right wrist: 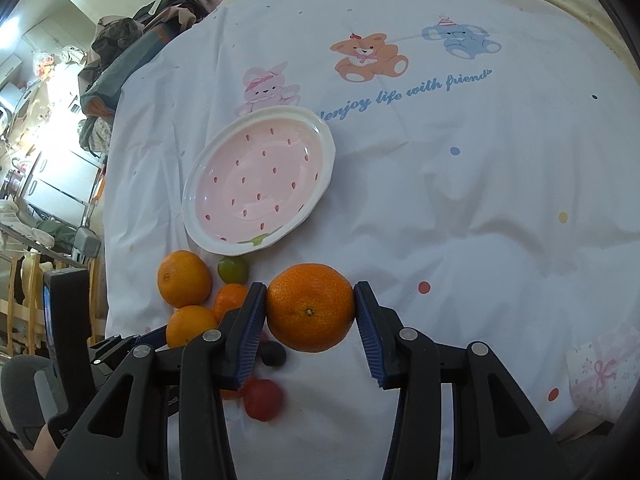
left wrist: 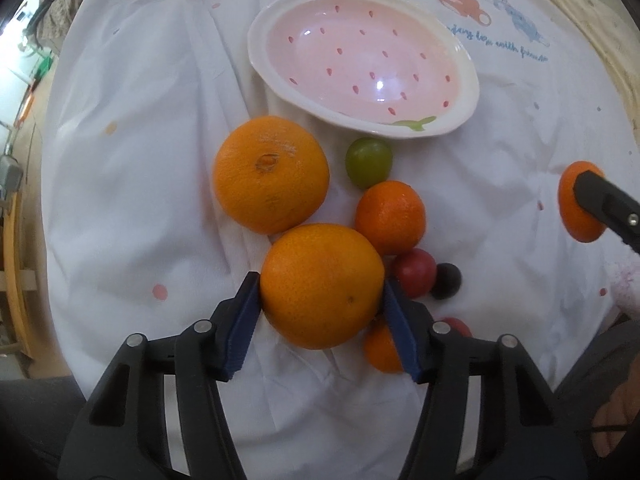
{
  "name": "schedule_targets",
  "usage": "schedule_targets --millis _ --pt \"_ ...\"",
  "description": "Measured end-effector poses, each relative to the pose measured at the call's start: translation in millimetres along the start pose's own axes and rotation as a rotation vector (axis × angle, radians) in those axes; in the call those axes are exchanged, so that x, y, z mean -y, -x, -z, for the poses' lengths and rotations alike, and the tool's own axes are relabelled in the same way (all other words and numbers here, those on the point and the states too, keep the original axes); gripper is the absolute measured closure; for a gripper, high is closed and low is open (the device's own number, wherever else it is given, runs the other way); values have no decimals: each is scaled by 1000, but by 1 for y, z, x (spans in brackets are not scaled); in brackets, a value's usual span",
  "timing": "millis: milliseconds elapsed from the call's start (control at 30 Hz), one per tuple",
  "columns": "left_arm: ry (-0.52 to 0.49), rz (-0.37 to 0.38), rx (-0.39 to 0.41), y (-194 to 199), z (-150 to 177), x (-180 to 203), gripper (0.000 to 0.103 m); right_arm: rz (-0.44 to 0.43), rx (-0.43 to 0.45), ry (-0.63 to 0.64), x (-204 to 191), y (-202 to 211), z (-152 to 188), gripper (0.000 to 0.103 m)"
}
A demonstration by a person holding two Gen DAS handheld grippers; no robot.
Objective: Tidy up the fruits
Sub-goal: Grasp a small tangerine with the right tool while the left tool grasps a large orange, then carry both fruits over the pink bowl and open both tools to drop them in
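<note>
My left gripper (left wrist: 322, 284) is shut on a large orange (left wrist: 322, 286), low over the cloth. My right gripper (right wrist: 310, 306) is shut on a tangerine (right wrist: 310, 306), which also shows at the right edge of the left wrist view (left wrist: 570, 200). A pink strawberry-pattern bowl (left wrist: 464, 92) stands empty beyond the fruit; it also shows in the right wrist view (right wrist: 324, 148). Loose on the cloth lie another large orange (left wrist: 271, 174), a small tangerine (left wrist: 390, 217), a green plum (left wrist: 368, 162), a red plum (left wrist: 414, 272), a dark plum (left wrist: 446, 280) and a half-hidden tangerine (left wrist: 382, 348).
A white cloth with cartoon animals (right wrist: 440, 200) covers the surface. A pile of clothes (right wrist: 132, 52) and furniture lie past its far left edge. A pink patterned item (right wrist: 600, 376) sits at the right near edge.
</note>
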State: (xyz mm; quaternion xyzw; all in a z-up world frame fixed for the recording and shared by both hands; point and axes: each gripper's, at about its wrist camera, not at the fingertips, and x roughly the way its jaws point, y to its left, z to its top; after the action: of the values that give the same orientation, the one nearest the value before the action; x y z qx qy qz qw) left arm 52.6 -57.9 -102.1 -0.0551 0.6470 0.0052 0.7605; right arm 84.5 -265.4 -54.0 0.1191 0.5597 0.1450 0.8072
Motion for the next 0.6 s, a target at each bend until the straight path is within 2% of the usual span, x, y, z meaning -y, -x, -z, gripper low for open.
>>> schedule_targets --millis 67,167,267,467,600 --pt "16 17 36 15 2 -5 48 -4 9 -4 0 4 -1 56" --pt "-11 -11 154 49 3 -8 48 -28 44 -8 -2 14 -3 56" --pt "9 -34 269 84 -4 -18 48 -46 81 5 -7 25 -9 56" --pt "71 -14 375 113 -37 -42 48 -58 128 60 -24 34 -37 56" --pt "81 -5 391 113 -64 -51 48 -61 143 87 -32 26 -60 56"
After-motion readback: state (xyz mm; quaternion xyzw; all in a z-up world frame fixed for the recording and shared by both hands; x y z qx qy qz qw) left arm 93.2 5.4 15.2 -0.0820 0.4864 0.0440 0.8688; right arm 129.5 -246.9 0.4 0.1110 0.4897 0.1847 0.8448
